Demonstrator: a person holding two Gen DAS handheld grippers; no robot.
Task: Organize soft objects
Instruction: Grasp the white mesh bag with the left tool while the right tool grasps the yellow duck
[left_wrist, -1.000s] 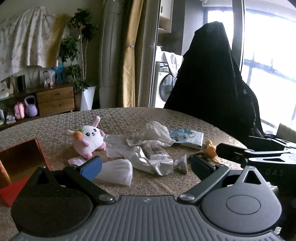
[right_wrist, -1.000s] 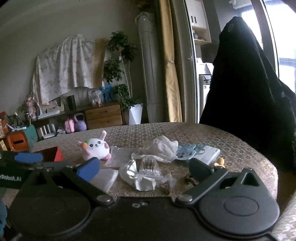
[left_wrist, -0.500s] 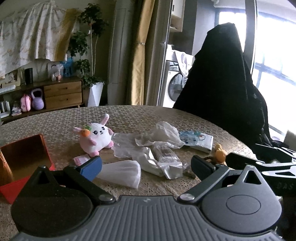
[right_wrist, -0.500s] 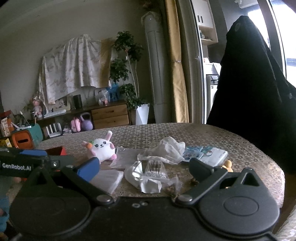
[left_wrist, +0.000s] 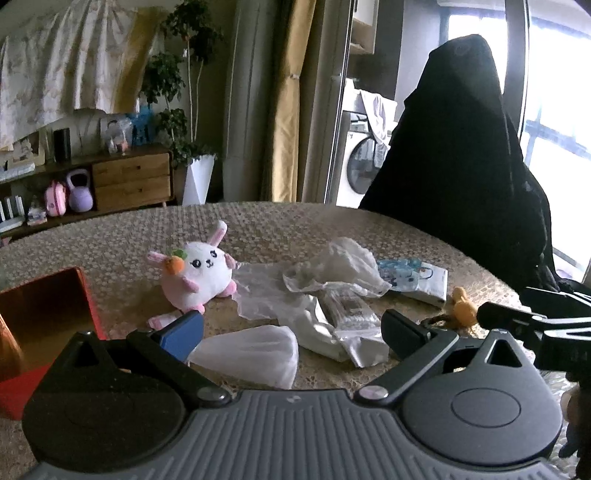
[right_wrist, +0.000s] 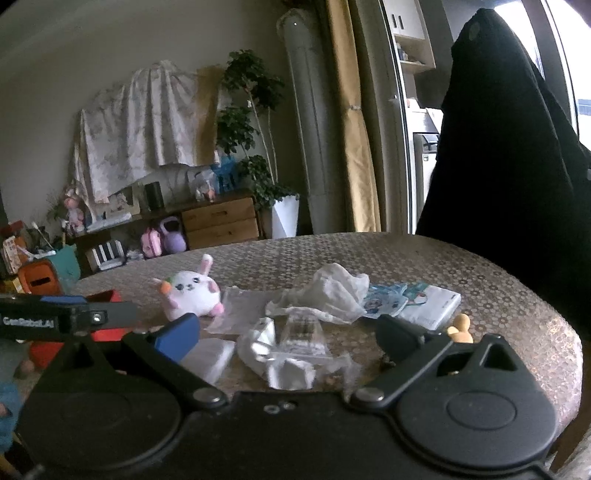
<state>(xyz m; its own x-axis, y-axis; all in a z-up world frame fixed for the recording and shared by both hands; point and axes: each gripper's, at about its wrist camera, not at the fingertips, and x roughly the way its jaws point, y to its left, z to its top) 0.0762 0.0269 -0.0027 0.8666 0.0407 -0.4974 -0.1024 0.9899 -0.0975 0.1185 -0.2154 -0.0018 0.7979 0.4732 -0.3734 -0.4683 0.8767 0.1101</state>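
A: Beige patterned cloth covers the table (left_wrist: 295, 225); how much room do you have?

B: My left gripper (left_wrist: 291, 330) stands wide with nothing between its fingers, and my right gripper (right_wrist: 286, 330) is just as wide and bare. Both hover at the near edge. The far half of the table toward 12 o'clock is bare cloth up to its curved rim.

A: Where are the soft things?

B: The white plush bunny (left_wrist: 197, 275) sits at 11 o'clock from my left gripper, upright, just beside a crumpled white cloth (left_wrist: 340, 266) at 12. A folded white pouch (left_wrist: 251, 350) lies right before my left fingers. At 1 o'clock a small orange duck toy (left_wrist: 461, 310) sits near the right rim, behind it a flat printed packet (left_wrist: 417, 278). A red box (left_wrist: 44, 314) stands open at 9 o'clock on the left edge.

A: Anything different from 1 second ago?

B: The objects lie as they did. My left view has swung so the bunny sits nearer its centre, and my right gripper shows lower at its right edge.
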